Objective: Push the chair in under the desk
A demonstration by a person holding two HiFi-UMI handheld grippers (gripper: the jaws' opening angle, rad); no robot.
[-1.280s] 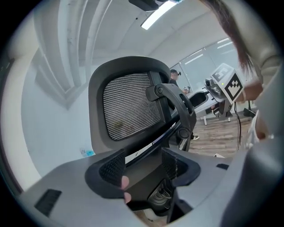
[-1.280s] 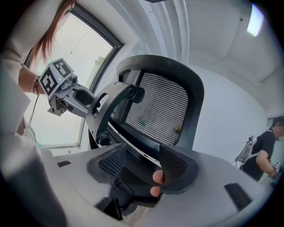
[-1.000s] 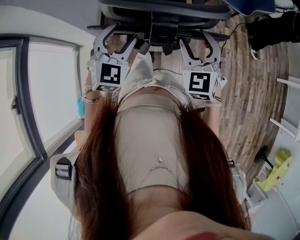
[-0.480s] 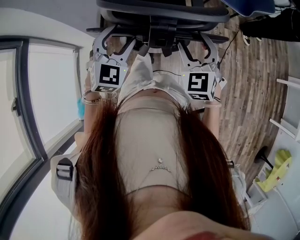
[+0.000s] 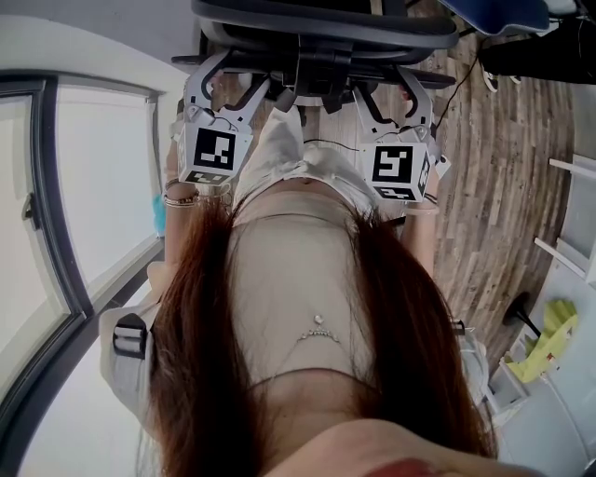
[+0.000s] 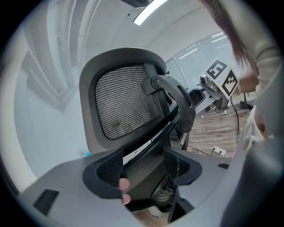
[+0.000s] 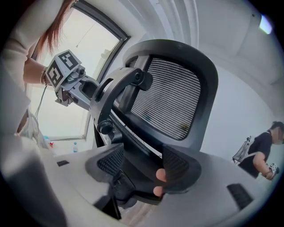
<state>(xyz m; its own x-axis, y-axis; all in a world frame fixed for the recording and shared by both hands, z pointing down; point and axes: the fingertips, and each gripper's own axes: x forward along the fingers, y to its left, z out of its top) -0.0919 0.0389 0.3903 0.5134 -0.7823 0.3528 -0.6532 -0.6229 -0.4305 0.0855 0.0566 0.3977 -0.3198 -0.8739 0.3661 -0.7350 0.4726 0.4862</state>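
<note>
the push seems barely begun: the chair [image 5: 326,28] stands just ahead of the person, and no desk can be made out. the left gripper [image 5: 230,82] and right gripper [image 5: 393,88] both have their jaws spread, the chair's dark lower back frame between each pair, apparently ungripped.

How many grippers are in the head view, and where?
2. The left gripper is at upper left, the right gripper at upper right, both with jaws apart at the chair. None looks hidden.
</note>
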